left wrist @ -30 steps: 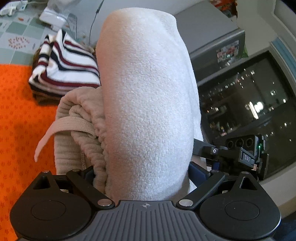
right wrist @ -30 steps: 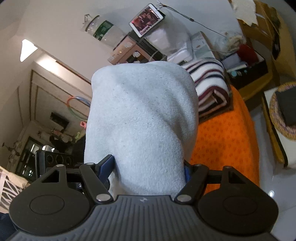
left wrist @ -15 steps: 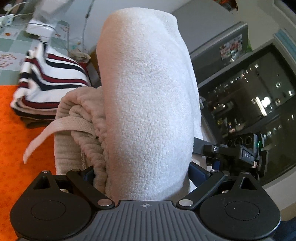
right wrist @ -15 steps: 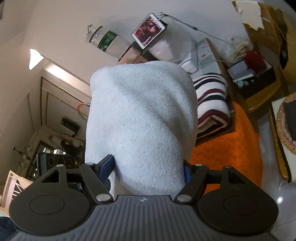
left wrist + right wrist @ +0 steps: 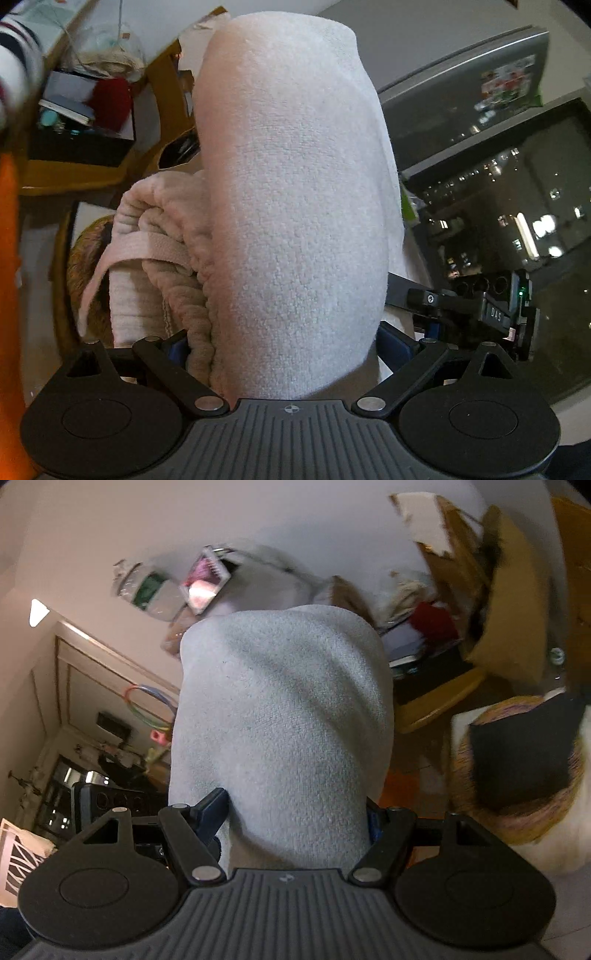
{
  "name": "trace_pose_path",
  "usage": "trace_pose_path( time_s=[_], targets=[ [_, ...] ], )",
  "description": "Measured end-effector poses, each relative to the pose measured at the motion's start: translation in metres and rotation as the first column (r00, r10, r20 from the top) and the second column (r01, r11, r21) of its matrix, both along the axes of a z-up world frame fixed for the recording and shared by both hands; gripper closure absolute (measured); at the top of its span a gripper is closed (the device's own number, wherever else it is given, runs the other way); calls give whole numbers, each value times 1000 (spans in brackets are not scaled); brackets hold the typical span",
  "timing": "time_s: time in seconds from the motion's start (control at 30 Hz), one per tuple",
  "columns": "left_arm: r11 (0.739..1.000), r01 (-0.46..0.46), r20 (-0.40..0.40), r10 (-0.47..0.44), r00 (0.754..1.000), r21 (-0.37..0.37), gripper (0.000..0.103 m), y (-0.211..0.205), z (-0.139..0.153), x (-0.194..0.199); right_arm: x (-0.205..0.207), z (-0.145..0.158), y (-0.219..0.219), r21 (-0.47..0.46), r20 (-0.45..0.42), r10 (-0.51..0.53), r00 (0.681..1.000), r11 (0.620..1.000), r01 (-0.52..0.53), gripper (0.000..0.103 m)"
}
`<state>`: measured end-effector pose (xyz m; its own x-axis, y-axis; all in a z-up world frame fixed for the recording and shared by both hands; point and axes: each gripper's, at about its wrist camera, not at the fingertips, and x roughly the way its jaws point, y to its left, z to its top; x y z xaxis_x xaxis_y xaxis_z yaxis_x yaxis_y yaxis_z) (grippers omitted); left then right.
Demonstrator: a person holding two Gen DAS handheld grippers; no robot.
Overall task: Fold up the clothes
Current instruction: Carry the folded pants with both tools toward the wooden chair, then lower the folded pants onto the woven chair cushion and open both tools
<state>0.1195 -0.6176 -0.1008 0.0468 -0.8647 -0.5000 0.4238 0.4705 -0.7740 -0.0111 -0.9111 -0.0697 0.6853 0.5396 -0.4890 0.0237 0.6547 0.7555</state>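
Between my two claws hangs the folded fleece garment [image 5: 295, 206], my left gripper [image 5: 291, 354] and right gripper [image 5: 295, 812] each clamped on its bulk, jaws wide around it. Its long axis runs straight ahead; the woven basket [image 5: 517, 812] (holding something black) lies ahead-right, nearer my right hand.

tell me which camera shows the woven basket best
The right wrist view. The woven basket sits at the right edge there, its multicoloured rim visible with a dark folded item inside. In the left wrist view only a brownish sliver of the basket peeks out behind the folded white garment and its drawstring.
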Motion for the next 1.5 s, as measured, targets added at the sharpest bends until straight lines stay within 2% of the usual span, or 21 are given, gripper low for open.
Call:
trace_pose_path(
  time_s=[0.23, 0.47, 0.6, 0.77, 0.87, 1.0, 1.17, 1.27, 1.37, 1.5],
  targets=[
    [999, -3, 5, 2, 1000, 45, 7, -88, -102, 49, 43, -117, -100, 13, -4, -35, 999, 999, 35, 26],
    [994, -2, -22, 4, 1000, 110, 7, -143, -220, 96, 81, -257, -157, 64, -30, -96, 995, 993, 98, 26],
    [993, 9, -62, -1, 998, 118, 7, -162, -271, 115, 100, -324, -177, 70, -66, -124, 990, 989, 129, 26],
    [991, 18, -95, -5, 995, 136, 7, -181, -316, 127, 113, -376, -195, 56, -88, -163, 983, 984, 168, 25],
    [987, 16, -128, 5, 992, 162, 7, -186, -342, 129, 118, -405, -202, 35, -132, -181, 975, 982, 187, 25],
    [981, 37, -153, -7, 988, 192, 3, -182, -359, 128, 119, -430, -204, 0, -177, -185, 967, 982, 188, 22],
    [972, 57, -218, -7, 976, 227, 0, -168, -360, 130, 118, -425, -200, -79, -191, -202, 961, 979, 190, 7],
    [967, 43, -219, 14, 976, 251, 0, -154, -350, 126, 118, -415, -195, -148, -211, -222, 952, 970, 193, 6],
    [964, 7, -228, 56, 972, 267, 0, -135, -335, 119, 119, -404, -181, -254, -241, -215, 946, 955, 153, 6],
    [957, -20, -193, 79, 978, 290, 0, -116, -306, 104, 114, -382, -166, -327, -249, -216, 944, 936, 128, 6]
  ],
)
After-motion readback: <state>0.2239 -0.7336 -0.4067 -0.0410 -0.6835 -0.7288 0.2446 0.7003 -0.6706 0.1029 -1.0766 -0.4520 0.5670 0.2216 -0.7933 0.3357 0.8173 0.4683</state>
